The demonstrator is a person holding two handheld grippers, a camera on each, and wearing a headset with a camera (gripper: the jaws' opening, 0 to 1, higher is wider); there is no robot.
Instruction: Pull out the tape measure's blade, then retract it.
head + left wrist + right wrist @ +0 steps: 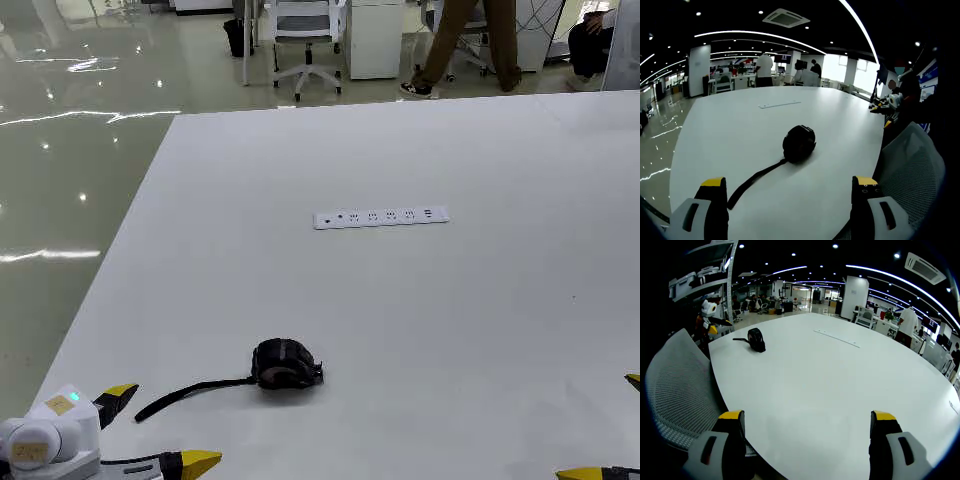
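A black tape measure [286, 364] with a black wrist strap [190, 395] lies on the white table [400, 300] near its front left. In the left gripper view the tape measure [799, 143] lies ahead, centred between the jaws, its strap [755, 178] trailing toward me. My left gripper [788, 187] is open and empty, short of the strap; its yellow-tipped fingers [118, 396] show at the head view's bottom left. My right gripper [807, 421] is open and empty at the table's near edge, the tape measure [756, 339] far to its left. Its fingertips [580, 473] show bottom right.
A white power strip [380, 217] lies flat mid-table, beyond the tape measure. A grey mesh chair back [677, 390] stands at the table's near edge between the grippers. Office chairs [305, 40] and a person's legs [465, 45] stand on the glossy floor beyond the far edge.
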